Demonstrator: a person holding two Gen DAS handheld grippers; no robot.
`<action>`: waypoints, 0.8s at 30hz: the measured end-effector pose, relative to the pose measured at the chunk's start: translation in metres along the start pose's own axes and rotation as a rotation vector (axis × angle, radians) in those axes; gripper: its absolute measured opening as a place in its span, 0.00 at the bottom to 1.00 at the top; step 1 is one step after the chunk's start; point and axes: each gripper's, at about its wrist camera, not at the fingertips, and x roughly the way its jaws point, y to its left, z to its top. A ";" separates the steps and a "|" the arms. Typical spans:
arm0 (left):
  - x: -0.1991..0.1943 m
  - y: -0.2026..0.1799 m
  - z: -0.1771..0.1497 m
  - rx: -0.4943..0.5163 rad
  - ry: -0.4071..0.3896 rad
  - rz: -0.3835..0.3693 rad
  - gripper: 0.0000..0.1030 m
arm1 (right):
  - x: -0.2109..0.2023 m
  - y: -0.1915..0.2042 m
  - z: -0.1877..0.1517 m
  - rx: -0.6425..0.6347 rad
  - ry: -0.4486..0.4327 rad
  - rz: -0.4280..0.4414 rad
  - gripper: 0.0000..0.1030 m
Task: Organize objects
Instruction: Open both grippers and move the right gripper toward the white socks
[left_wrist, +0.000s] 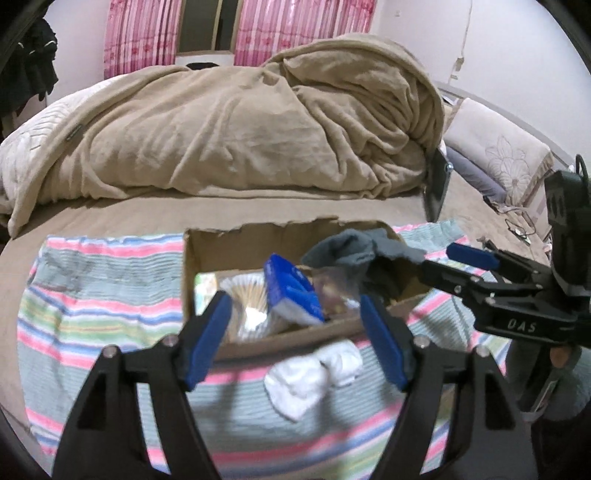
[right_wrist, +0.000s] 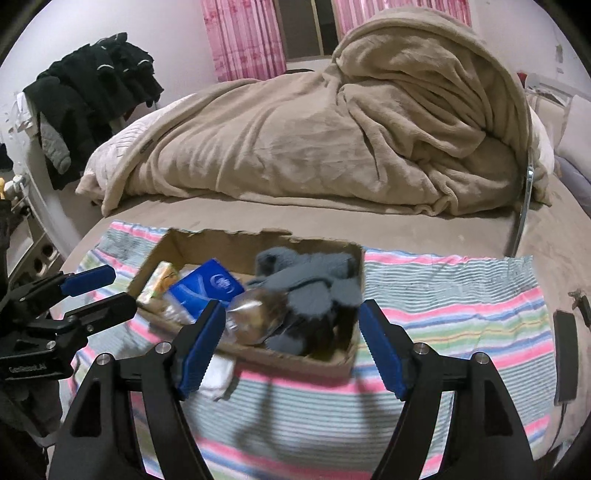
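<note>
We see one bed (left_wrist: 110, 225), one heaped beige blanket (left_wrist: 236, 129) on it, one striped towel (left_wrist: 92, 306) spread flat at the near edge, and one cardboard box (left_wrist: 207, 243) sitting on the towel, top open, far rim torn. Box long axis runs left-right across the towel in both views. Contents we can count: one grey cloth (right_wrist: 306, 280) draped over the right end, partly hanging on the rim; one blue packet (right_wrist: 210, 288) tilted, leaning up toward the box centre; one clear bag (right_wrist: 255, 314) with brown contents, long axis roughly left-right, blurred; one clear tub of cotton swabs (left_wrist: 247, 302) at the left end; one yellow-green packet (right_wrist: 159, 280) against the left wall. Outside the box: one white cloth (left_wrist: 314, 373) bunched on the towel, just beside the near wall, touching or nearly so, we can't tell. One dark phone-like slab (right_wrist: 565, 354) lies on the bed off the towel's right edge. Black clothes (right_wrist: 92, 92) hang at far left. Two grippers: left gripper (left_wrist: 299, 339) hangs above the box's near wall, jaws apart, nothing between the pads. Right gripper (right_wrist: 288, 343) sits over the near-right end of the box, jaws spread wide, nothing clamped. Both point down and forward at the box.
</note>
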 end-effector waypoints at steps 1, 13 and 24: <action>-0.005 0.001 -0.003 -0.002 0.000 0.004 0.72 | -0.003 0.004 -0.002 0.000 0.001 0.005 0.75; -0.038 0.021 -0.040 -0.053 0.012 0.031 0.72 | -0.011 0.039 -0.023 -0.015 0.038 0.041 0.76; -0.034 0.060 -0.071 -0.145 0.054 0.039 0.72 | 0.016 0.059 -0.046 -0.032 0.113 0.053 0.76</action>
